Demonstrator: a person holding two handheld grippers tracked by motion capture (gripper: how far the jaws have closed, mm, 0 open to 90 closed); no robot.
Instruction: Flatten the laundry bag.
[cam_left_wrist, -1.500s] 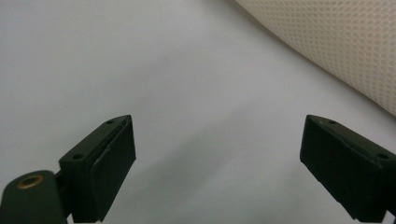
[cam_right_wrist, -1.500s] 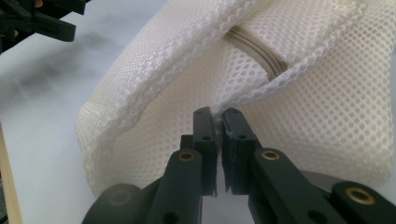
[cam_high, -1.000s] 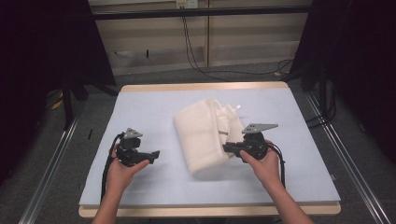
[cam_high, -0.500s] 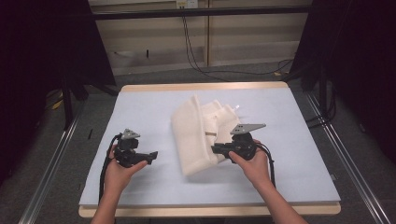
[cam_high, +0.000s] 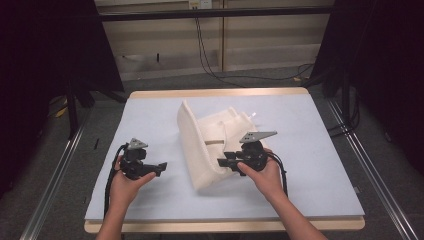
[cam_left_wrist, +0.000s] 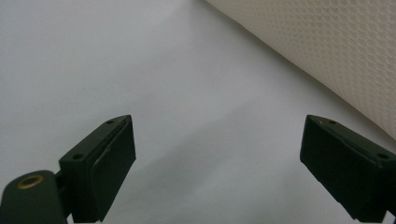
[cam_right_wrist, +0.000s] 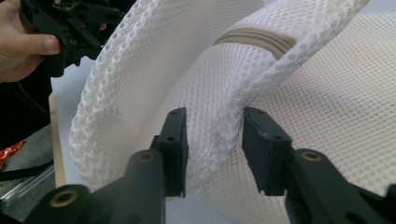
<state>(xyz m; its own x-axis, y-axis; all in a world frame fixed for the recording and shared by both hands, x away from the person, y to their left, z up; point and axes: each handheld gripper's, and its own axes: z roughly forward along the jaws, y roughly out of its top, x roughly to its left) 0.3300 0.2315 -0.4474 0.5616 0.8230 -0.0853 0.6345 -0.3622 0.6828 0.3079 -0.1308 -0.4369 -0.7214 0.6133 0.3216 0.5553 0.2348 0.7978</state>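
A white mesh bag (cam_high: 205, 145) with a beige zipper (cam_right_wrist: 257, 37) lies mid-table, its left side standing up as a curved wall. My right gripper (cam_high: 222, 161) points left at the bag's near edge. Its jaws have just been opening, and in the right gripper view (cam_right_wrist: 212, 140) a fold of the mesh (cam_right_wrist: 163, 56) sits loosely between the parted pads. To the left of the bag my left gripper (cam_high: 162, 167) rests just above the sheet, open. Between its fingers (cam_left_wrist: 217, 154) there is bare sheet, with the mesh (cam_left_wrist: 336, 51) at the upper right.
The table (cam_high: 320, 150) is covered by a pale sheet with a wooden rim showing at the edges. Dark curtains flank it, metal rails run along both sides, and cables lie on the floor beyond the far edge.
The right hand moved left with the bag's edge, pushing the bag's left side up into a standing fold, then its jaws parted. The left hand stayed put.
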